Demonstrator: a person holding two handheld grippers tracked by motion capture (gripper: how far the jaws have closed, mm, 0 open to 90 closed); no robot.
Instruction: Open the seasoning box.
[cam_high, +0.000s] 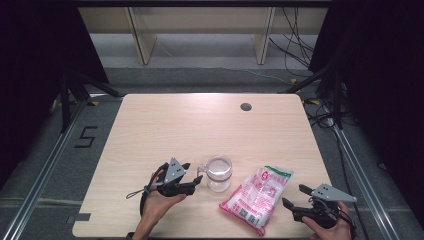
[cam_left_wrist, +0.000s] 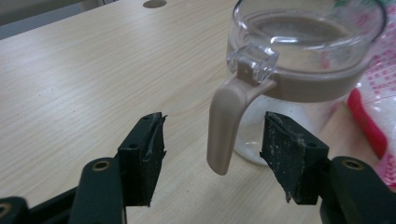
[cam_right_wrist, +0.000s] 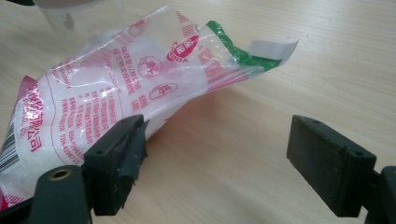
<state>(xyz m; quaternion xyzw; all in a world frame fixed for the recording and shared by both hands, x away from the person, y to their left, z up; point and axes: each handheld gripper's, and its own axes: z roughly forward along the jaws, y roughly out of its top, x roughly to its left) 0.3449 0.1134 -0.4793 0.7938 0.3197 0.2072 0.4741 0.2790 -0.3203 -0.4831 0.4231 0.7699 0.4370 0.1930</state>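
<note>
In the high view, a clear glass jug (cam_high: 219, 173) is seen standing upright near the front edge of the table (cam_high: 165, 125), with the left gripper (cam_high: 196, 182) set just beside its handle and a pink-and-white bag (cam_high: 257, 195) lying flat just to the jug's right; the right gripper (cam_high: 294, 196) is held near the bag's front right side, its jaws spread and nothing caught between them. From this layout a risk can be judged: the jug and bag are close together, so a careless sweep of either tool could push one into the other. In the left gripper view, the jaws are shown well apart, with the beige handle (cam_left_wrist: 227, 125) hanging in the gap between the pads but touched by neither. If the jaws are closed off-centre, the handle could be nudged sideways and the jug turned or tipped, and a grip taken low on the tapering handle could slip once weight is lifted. In the right gripper view, the jaws stand wide open over bare wood, the left pad lying just beside the bag's edge (cam_right_wrist: 154, 122) without pinching it. The film looks thin and slack with an open torn end (cam_right_wrist: 273, 46), so a grab in the wrong place could let the contents spill out.
</note>
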